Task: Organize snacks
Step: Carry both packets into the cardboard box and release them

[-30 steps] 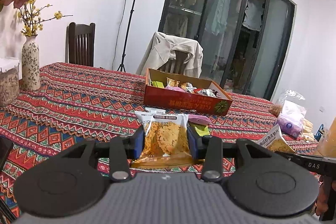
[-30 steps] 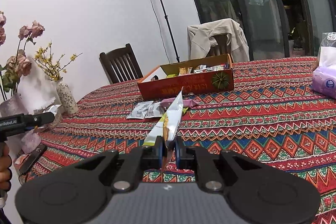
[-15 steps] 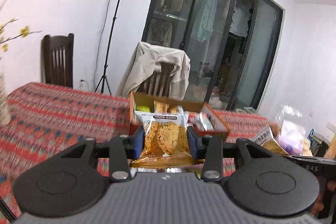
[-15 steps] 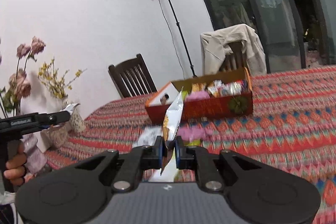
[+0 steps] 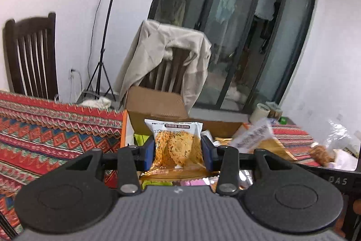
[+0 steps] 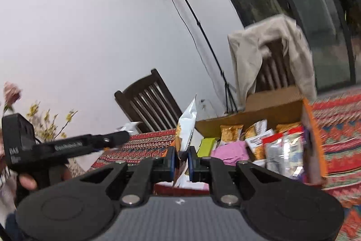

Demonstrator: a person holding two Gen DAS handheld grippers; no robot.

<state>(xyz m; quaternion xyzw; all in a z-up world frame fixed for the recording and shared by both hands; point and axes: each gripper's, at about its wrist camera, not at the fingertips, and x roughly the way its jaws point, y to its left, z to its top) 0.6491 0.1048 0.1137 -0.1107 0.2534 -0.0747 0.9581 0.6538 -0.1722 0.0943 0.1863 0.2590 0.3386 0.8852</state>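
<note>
Our left claw (image 5: 177,151) is clamped on the sides of a clear-fronted white packet of round golden crackers (image 5: 174,143), held upright over the near edge of the open orange-and-brown cardboard box (image 5: 155,106) of snacks on the worktop with the red patterned cloth (image 5: 45,134). Our right claw (image 6: 181,160) pinches a thin white-and-orange foil snack packet (image 6: 186,125) edge-on, just left of the same box (image 6: 313,141), where yellow, pink and silvery packets lie.
</note>
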